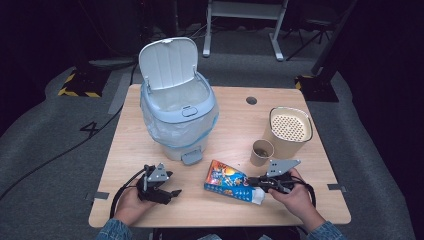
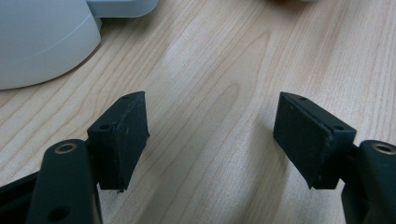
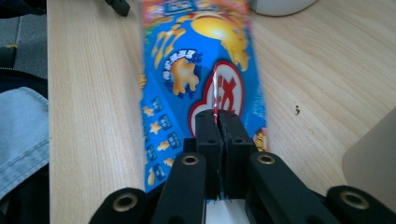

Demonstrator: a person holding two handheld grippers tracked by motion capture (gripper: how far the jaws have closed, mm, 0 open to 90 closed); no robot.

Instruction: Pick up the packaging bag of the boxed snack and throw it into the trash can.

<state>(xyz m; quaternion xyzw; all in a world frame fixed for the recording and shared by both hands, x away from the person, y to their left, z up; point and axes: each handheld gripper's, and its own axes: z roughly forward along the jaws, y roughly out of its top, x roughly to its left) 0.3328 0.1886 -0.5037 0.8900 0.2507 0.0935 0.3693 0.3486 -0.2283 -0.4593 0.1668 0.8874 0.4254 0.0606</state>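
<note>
A blue snack bag [image 1: 227, 180] with orange and yellow print lies flat on the wooden table [image 1: 235, 120] near its front edge. My right gripper [image 1: 254, 181] is shut on the bag's near end; in the right gripper view the two black pads [image 3: 208, 135] press together on a pinched fold of the bag [image 3: 196, 70]. My left gripper [image 1: 175, 192] rests at the front left of the table, pointing right, and stands open. In the left gripper view its pads [image 2: 122, 135] are wide apart over bare wood.
A white pedal bin [image 1: 177, 107] with a plastic liner and raised lid stands at the back left; its base [image 2: 42, 42] is close to my left gripper. A paper cup [image 1: 261, 152] and a taller tan container [image 1: 288, 131] with a perforated top stand right of centre.
</note>
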